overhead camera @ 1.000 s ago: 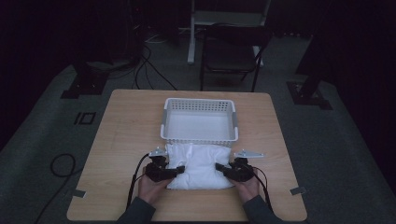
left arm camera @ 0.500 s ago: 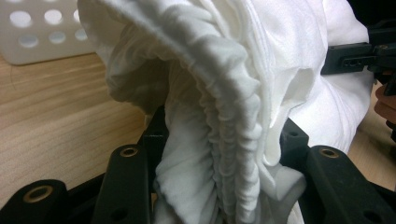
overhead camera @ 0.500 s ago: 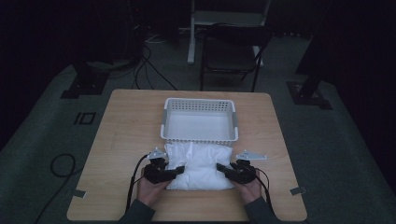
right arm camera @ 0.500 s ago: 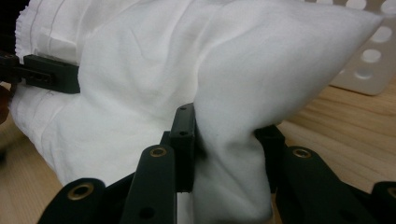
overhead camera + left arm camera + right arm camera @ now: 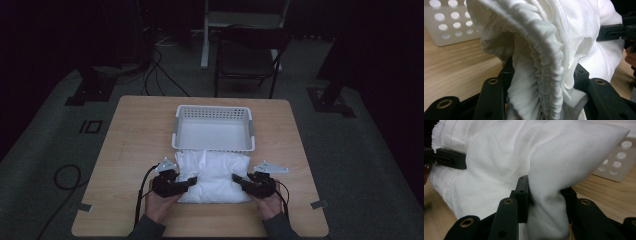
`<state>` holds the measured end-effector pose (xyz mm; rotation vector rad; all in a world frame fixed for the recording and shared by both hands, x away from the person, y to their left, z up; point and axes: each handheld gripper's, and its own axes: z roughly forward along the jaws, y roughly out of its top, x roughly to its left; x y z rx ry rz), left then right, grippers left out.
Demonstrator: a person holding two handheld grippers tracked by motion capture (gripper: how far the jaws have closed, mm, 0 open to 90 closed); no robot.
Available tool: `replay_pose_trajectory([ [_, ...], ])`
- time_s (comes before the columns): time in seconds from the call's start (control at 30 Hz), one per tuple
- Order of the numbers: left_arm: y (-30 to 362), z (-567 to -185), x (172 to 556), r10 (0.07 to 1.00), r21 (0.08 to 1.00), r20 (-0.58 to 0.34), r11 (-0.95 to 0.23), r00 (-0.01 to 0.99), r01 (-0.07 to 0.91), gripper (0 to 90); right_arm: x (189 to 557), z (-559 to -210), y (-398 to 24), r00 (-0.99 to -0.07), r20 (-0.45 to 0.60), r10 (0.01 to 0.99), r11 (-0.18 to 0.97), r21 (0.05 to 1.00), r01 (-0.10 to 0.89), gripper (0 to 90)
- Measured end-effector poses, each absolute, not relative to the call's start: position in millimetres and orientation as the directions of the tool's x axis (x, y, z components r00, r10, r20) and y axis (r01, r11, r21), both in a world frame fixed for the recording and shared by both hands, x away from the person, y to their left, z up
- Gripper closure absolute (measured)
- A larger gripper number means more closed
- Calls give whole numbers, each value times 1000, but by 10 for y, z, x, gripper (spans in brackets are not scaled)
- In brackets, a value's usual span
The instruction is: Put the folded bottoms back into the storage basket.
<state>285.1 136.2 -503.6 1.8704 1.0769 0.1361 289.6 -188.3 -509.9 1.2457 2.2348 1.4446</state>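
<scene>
Soft white fabric pillow [image 5: 214,176] on light wooden table [image 5: 125,145], clamped at opposite ends by left gripper [image 5: 189,183] and right gripper [image 5: 238,180]; white perforated plastic basket [image 5: 213,131] just behind.

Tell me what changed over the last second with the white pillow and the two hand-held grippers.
Little changed. The left hand-held gripper has closed slightly further on the white pillow; the right hand-held gripper stays clamped on its other end. Both seem to have lifted it slightly. The white basket and the table stayed put.
</scene>
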Motion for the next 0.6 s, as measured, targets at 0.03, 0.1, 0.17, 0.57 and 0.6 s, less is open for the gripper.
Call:
replay_pose_trajectory([
  [0.03,1363,-5022,2844,724,770,-324,-173,609,615,524,2891,-5090,-1882,-626,256,737,168,827,536,681],
  [0.1,1366,-4993,2832,725,773,-320,-172,610,610,524,2883,-5068,-1879,-631,250,734,172,831,529,681],
  [0.17,1370,-4967,2819,724,777,-317,-171,612,605,525,2876,-5043,-1879,-634,248,732,171,835,523,682],
  [0.57,1376,-4830,2759,722,792,-312,-161,618,588,530,2820,-4919,-1891,-644,234,728,166,852,496,681],
  [0.6,1378,-4819,2756,721,793,-312,-161,619,587,530,2817,-4909,-1892,-645,233,728,165,853,494,682],
])
